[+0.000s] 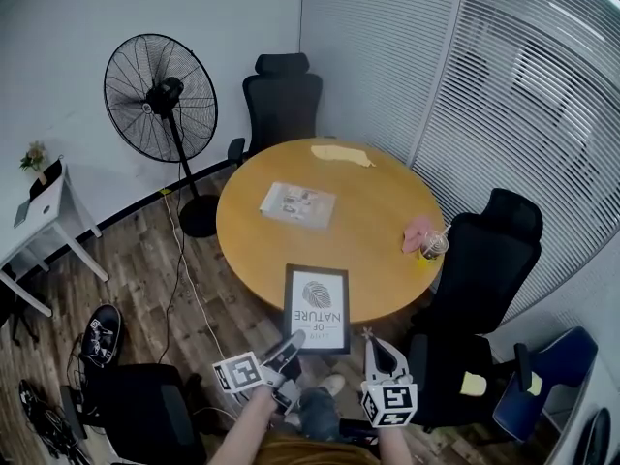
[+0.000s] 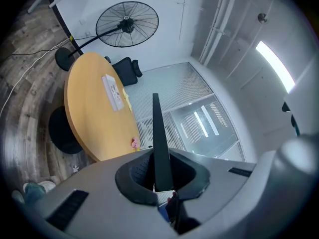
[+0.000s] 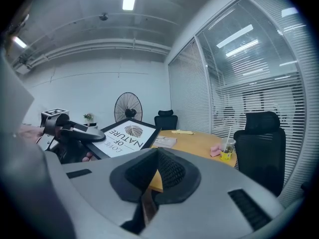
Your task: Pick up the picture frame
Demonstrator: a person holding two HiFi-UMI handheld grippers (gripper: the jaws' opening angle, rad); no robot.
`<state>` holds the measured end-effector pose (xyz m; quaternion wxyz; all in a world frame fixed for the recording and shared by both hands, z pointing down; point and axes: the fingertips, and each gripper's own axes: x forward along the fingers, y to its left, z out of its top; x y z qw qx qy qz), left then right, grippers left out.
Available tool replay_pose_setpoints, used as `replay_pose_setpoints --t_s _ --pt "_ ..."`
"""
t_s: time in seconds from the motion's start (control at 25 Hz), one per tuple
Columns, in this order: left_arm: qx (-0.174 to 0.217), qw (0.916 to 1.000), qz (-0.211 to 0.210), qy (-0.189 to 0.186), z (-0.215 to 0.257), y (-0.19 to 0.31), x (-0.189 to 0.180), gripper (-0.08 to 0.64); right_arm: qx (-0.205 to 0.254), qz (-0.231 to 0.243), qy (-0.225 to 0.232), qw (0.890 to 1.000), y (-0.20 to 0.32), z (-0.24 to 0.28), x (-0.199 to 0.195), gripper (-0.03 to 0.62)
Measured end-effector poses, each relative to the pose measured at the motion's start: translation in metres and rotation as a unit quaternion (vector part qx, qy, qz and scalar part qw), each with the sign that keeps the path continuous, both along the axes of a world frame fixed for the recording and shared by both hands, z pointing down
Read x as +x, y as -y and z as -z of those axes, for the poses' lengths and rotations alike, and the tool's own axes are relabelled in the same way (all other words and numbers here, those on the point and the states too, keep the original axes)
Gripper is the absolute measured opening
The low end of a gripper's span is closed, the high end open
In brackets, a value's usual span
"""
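The picture frame (image 1: 316,308) is black with a white print that reads LOVE OF NATURE. It hangs tilted in the air over the near edge of the round wooden table (image 1: 378,221). My left gripper (image 1: 289,345) is shut on its lower left corner. In the left gripper view the frame (image 2: 157,133) stands edge-on between the closed pads of the left gripper (image 2: 161,185). My right gripper (image 1: 371,345) hovers just right of the frame's lower right corner, shut and holding nothing. The right gripper view shows the right gripper (image 3: 152,183), the frame (image 3: 125,134) and the left gripper (image 3: 75,131) clamped on it.
On the table lie a booklet (image 1: 297,202), a yellow cloth (image 1: 341,154), a pink object (image 1: 418,231) and a cup with a straw (image 1: 433,247). Black office chairs stand at the far side (image 1: 282,100) and the right (image 1: 484,260). A floor fan (image 1: 161,100) is at left.
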<state>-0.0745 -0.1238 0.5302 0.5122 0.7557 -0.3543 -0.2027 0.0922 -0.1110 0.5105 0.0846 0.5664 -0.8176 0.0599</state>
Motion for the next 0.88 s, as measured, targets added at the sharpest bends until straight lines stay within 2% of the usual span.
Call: replay_pose_setpoints --t_s 0.08,0.16,0.28,0.4,0.44,0.52,0.6,0.64,0.76,0.88 --pt "0.0 1.0 0.0 -0.002 -0.001 0.0 -0.001 0.049 0.0 0.0 -0.001 1.0 0.0 0.0 -0.002 0.012" --pt "0.007 0.9995 -0.004 -0.031 0.005 0.001 0.001 0.049 0.0 -0.001 -0.002 1.0 0.0 0.001 -0.003 0.012" --pt "-0.001 0.9999 0.001 -0.017 0.002 0.002 -0.004 0.049 -0.001 -0.001 0.0 1.0 0.0 0.002 -0.005 0.012" --pt "0.003 0.9991 -0.001 -0.042 0.005 0.002 -0.001 0.049 -0.002 0.004 0.005 1.0 0.001 0.002 -0.006 0.012" --pt "0.005 0.9994 -0.002 -0.035 0.004 0.002 -0.002 0.049 -0.003 0.004 0.006 1.0 0.0 0.001 -0.006 0.012" --pt "0.0 1.0 0.003 0.003 -0.004 0.0 -0.009 0.049 -0.004 0.005 0.008 1.0 -0.001 -0.002 -0.008 0.012" --pt "-0.003 0.9999 0.006 0.013 -0.007 0.0 -0.012 0.049 -0.004 0.008 0.014 1.0 -0.001 -0.001 -0.009 0.012" --pt "-0.002 1.0 0.006 0.004 -0.006 0.001 -0.012 0.049 -0.003 0.01 0.017 1.0 0.0 0.0 -0.01 0.012" --pt "0.009 0.9983 0.0 -0.057 0.005 0.002 -0.003 0.049 0.0 0.015 0.018 1.0 0.001 0.001 -0.014 0.012" --pt "0.015 0.9966 -0.005 -0.081 0.01 0.001 -0.001 0.049 -0.001 0.016 0.018 1.0 0.0 0.001 -0.017 0.012"
